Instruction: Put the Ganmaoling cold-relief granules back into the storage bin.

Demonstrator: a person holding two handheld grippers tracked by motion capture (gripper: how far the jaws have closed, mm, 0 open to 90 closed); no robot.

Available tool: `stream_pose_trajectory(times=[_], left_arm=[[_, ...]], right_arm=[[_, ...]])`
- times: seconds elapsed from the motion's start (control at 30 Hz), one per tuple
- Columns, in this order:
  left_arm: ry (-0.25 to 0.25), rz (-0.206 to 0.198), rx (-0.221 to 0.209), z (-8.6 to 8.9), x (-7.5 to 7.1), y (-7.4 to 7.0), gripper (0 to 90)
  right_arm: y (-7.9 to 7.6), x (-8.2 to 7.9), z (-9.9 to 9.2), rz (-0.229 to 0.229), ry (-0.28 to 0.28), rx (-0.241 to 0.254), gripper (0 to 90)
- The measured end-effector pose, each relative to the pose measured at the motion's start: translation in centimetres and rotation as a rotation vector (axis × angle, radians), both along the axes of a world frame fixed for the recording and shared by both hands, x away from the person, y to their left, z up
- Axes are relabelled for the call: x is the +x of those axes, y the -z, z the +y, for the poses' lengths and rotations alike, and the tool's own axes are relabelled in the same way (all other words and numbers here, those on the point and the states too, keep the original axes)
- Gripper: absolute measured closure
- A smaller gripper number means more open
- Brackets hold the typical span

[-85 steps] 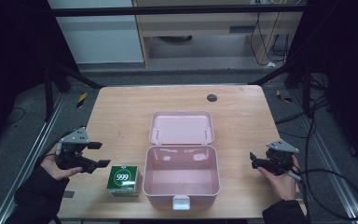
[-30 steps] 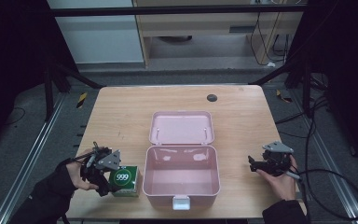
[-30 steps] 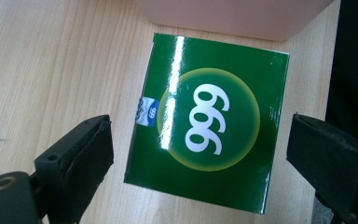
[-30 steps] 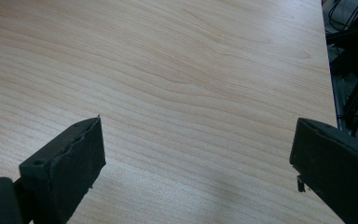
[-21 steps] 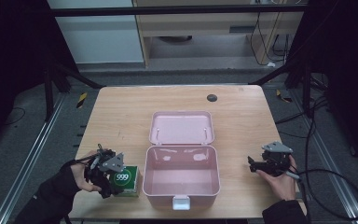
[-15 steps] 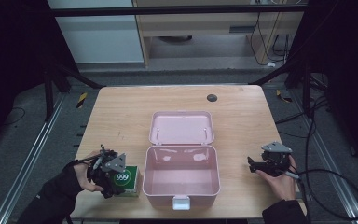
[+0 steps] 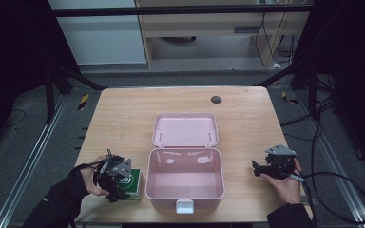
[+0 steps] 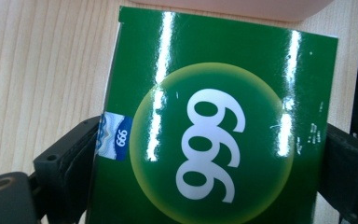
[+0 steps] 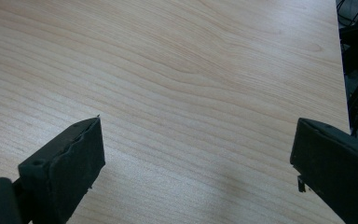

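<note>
Wooden table [image 7: 123, 118], pink case [image 7: 185, 183] lying open mid-table. My left gripper [image 7: 115, 175] straddles the green box [image 8: 214, 140] beside it, jaws at both sides, grip unclear. Glossy light cardboard, probably slippery; take the side walls. Right gripper [image 7: 266, 169] gapes wide, holding nothing.

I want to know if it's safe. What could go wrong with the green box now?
The left gripper has its fingers on either side of the glossy green box, so it might slip out. The box sits close beside the open pink case, so lifting it could bump the case wall.
</note>
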State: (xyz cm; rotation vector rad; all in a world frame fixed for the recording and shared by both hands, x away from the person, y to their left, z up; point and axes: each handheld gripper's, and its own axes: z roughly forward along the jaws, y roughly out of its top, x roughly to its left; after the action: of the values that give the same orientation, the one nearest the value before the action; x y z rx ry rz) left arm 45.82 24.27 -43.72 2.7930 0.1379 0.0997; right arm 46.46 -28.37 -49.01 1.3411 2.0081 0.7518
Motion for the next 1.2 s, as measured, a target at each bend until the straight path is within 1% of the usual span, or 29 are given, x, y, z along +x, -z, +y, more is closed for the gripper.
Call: stream_pose_trajectory(times=[0.13,0.4,0.43,0.53,0.57,0.73,0.8,0.87,0.9,0.93,0.97,1.03,1.07,1.13,1.2], left_arm=[[0.003,0.009,0.015,-0.1,0.1,0.2,6.2],[0.006,0.018,0.009,-0.1,0.2,0.0,11.1],[0.002,0.026,0.006,0.1,0.2,-0.1,12.1],[-0.004,0.030,0.006,0.2,0.1,-0.2,13.3],[-0.008,0.039,0.004,0.2,0.0,-0.2,13.8],[-0.009,0.059,0.012,0.2,0.0,-0.4,14.3],[-0.014,0.065,0.008,0.2,0.1,-0.9,14.3],[-0.012,0.062,0.007,0.2,0.1,-1.1,14.3],[-0.015,0.056,0.002,0.2,0.1,-1.4,14.3],[-0.008,0.044,0.003,0.3,0.1,-1.9,14.3],[-0.008,0.044,0.003,0.3,0.1,-1.9,14.3],[-0.020,0.044,-0.010,0.4,0.0,-2.5,14.4],[-0.023,0.044,-0.011,0.5,-0.1,-3.0,14.4],[-0.029,0.045,-0.009,0.6,-0.1,-3.6,14.4],[-0.038,0.041,-0.020,0.7,-0.3,-4.2,14.4]], right_arm=[[0.1,0.0,0.0,0.006,-0.005,-0.004,3.2],[0.2,0.1,0.1,0.015,-0.013,-0.012,3.2],[0.2,0.1,0.1,0.016,-0.013,-0.008,3.2],[0.2,0.1,0.2,0.017,-0.015,-0.008,3.2],[0.2,0.1,0.2,0.020,-0.015,-0.010,3.2],[0.2,0.1,0.2,0.024,-0.019,-0.011,3.2],[0.2,0.1,0.2,0.024,-0.019,-0.010,3.2],[0.2,0.1,0.2,0.025,-0.019,-0.010,3.2],[0.2,0.1,0.2,0.025,-0.021,-0.011,3.2],[0.2,0.1,0.2,0.025,-0.018,-0.011,3.2],[0.2,0.1,0.2,0.025,-0.018,-0.011,3.2],[0.2,0.1,0.1,0.024,-0.018,-0.015,3.2],[0.2,0.0,0.1,0.024,-0.018,-0.013,3.2],[0.2,0.0,0.1,0.025,-0.017,-0.011,3.2],[0.2,0.1,0.1,0.025,-0.018,-0.013,3.1]])
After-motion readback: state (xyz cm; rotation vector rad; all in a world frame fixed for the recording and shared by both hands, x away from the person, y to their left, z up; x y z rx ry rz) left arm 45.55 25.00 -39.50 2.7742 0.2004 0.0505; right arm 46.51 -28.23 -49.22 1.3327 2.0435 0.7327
